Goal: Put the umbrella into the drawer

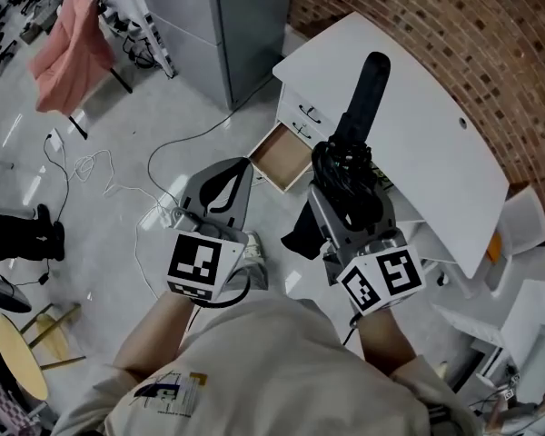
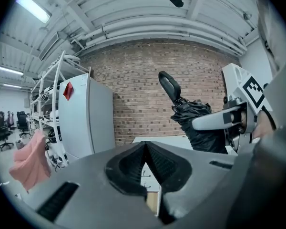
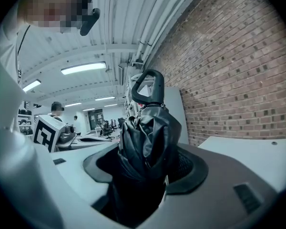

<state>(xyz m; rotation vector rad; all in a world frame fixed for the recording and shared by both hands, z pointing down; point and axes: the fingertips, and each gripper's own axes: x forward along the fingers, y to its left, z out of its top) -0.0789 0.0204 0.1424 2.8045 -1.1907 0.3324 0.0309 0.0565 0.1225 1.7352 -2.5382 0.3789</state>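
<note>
the right claw (image 3: pixel 145 175) is clenched around the folded black umbrella (image 1: pixel 354 130). it grips the bunched cloth, and the handle sticks up and away over the white table (image 1: pixel 436 153). the left claw (image 2: pixel 146 163) is closed with nothing in it and hangs just beside the open drawer (image 1: pixel 271 173), which looks bare inside.

likely trouble: the umbrella looks long next to the drawer, so going in straight it may catch on a drawer wall or be left sticking out. the grip is on soft folds, so the umbrella could twist or slide when tipped down. the handle may also knock the table edge, which overhangs the drawer.

there is open floor to the left of and in front of the drawer, with only a cable (image 1: pixel 177 143) lying there. the table and the shut drawers above crowd the right side, so coming in from the left front looks freest.
</note>
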